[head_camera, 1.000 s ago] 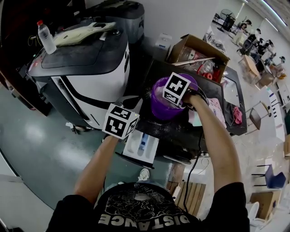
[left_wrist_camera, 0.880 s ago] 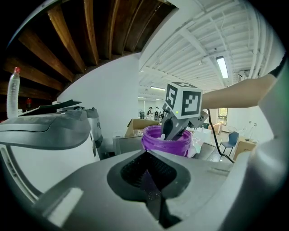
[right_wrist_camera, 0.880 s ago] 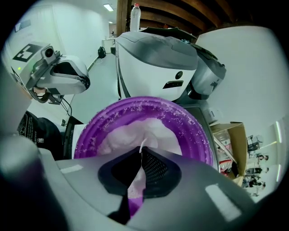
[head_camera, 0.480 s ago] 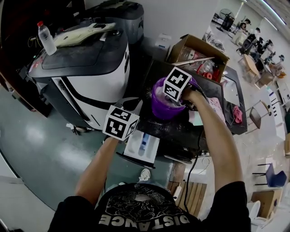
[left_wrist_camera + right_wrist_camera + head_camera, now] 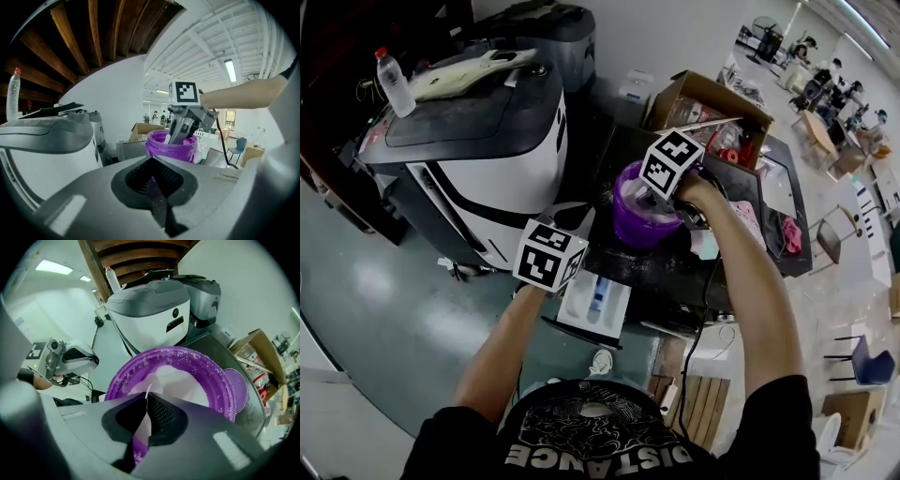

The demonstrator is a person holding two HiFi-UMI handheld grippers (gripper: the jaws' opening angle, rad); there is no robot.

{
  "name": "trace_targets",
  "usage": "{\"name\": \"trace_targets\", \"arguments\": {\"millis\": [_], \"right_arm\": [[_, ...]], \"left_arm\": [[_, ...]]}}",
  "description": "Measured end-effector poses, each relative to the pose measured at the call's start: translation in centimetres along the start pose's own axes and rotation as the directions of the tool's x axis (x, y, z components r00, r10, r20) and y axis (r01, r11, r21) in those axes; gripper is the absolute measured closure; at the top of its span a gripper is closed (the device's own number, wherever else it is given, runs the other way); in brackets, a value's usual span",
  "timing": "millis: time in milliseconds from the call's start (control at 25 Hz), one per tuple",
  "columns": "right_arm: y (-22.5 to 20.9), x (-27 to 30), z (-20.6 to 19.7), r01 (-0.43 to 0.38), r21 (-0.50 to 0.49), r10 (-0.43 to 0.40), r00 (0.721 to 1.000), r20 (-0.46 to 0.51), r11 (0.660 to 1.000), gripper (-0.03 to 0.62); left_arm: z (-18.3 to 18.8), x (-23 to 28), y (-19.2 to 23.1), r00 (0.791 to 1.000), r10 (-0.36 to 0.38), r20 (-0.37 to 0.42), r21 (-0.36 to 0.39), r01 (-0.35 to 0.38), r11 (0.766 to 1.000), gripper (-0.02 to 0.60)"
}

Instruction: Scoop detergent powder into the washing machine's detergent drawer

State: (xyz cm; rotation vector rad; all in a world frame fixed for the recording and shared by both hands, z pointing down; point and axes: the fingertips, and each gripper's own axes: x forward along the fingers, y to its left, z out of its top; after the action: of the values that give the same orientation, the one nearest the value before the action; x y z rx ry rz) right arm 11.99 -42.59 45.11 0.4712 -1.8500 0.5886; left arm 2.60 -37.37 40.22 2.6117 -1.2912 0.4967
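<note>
Purple tub [image 5: 212,376] round, rim crusted with granules, white powder [image 5: 183,380] inside; right tongs [image 5: 147,397] clamped on thin white scoop handle [image 5: 142,426]; left tongs [image 5: 153,164] closed, empty.

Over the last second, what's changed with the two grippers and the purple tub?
The right gripper, shut on the white scoop, edged slightly away from the person over the purple tub. Nothing was taken or let go. The left gripper, the tub and the open detergent drawer stayed put.
</note>
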Motion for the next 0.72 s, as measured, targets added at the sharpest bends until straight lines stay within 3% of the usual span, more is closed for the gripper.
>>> {"name": "trace_targets", "arguments": {"millis": [480,720], "right_arm": [[-0.5,-2.6,0.5,-0.093,0.205,0.060,0.985,0.162,0.974,0.559],[-1.3,-4.3,0.1,-0.185,0.319,0.083,0.948,0.308,0.929,0.560]], "left_arm": [[0.8,0.2,-0.7,1.000,-0.020,0.015,0.004,0.020,1.000,0.581],[1.3,0.7,-1.2,0.999,-0.039,0.028,0.002,0.039,0.999,0.581]]}}
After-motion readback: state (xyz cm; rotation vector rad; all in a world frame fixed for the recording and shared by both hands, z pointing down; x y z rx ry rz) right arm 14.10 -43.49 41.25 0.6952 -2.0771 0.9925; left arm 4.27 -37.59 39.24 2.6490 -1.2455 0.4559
